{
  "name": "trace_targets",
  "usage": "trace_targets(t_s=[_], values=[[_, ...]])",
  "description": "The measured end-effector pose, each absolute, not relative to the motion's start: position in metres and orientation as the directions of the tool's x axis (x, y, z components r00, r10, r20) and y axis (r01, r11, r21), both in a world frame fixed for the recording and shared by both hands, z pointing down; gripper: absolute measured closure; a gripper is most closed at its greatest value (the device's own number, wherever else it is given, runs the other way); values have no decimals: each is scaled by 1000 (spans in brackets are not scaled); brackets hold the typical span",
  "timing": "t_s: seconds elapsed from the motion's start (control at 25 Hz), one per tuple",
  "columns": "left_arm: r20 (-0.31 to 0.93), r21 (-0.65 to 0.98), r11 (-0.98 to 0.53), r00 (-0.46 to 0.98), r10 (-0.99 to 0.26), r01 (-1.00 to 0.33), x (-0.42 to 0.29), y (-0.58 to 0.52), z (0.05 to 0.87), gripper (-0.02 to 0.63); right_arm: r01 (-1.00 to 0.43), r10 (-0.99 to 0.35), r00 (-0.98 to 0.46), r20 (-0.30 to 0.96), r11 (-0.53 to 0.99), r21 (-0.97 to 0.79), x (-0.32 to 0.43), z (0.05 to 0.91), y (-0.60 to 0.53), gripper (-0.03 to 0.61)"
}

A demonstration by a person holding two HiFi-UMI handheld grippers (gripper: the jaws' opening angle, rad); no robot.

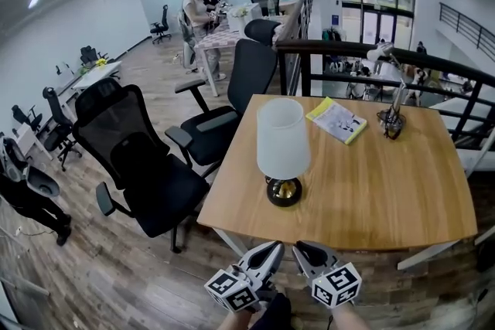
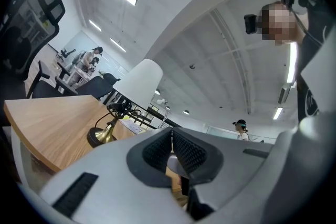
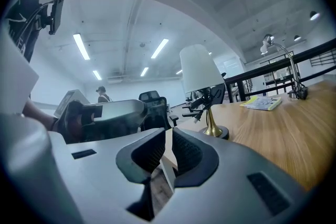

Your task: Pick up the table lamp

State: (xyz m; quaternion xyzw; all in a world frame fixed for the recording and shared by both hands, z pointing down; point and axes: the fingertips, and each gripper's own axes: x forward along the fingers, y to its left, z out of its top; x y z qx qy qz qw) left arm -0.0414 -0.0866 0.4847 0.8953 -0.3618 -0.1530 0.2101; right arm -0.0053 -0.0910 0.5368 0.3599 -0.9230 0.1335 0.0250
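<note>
Lamp (image 1: 283,147): upright on the surface (image 1: 371,197), near its front-left corner; white shade, brass stem, dark round base
Left gripper (image 2: 171,136): jaws pressed together with nothing between them; held low off the surface's near edge, in front of the lamp and apart from it
Right gripper (image 3: 167,139): jaws closed tip to tip, empty; just right of the left gripper, also short of the lamp
Booklet (image 1: 337,120): flat on the surface, behind and to the right of the lamp
Desk light (image 1: 392,118): beyond the booklet from the lamp, by the far edge
Chair (image 1: 143,158): black, on the floor left of the lamp
</note>
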Motion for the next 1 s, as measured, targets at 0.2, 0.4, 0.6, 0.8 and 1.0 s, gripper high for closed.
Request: trace_targets(t_s=[0.2, 0.4, 0.6, 0.8, 1.0], values=[[-134, 493, -667, 709, -692, -559, -39, -116, 480, 603, -675, -658, -737, 153, 707, -212, -9, 535, -119, 525], [-132, 507, -670, 719, -682, -542, -40, -145, 483, 602, -677, -657, -735, 167, 705, -212, -15, 539, -147, 525], [-134, 515, -686, 741, -658, -515, -38, -171, 488, 601, -685, -661, -728, 182, 696, -217, -16, 545, -174, 525], [-154, 546, -687, 749, -645, -479, -41, -201, 485, 601, -690, -662, -724, 194, 691, -217, -20, 549, -201, 525], [-182, 577, -700, 769, -612, -421, -40, -221, 485, 601, -708, -675, -707, 214, 675, -210, -22, 557, -221, 525]])
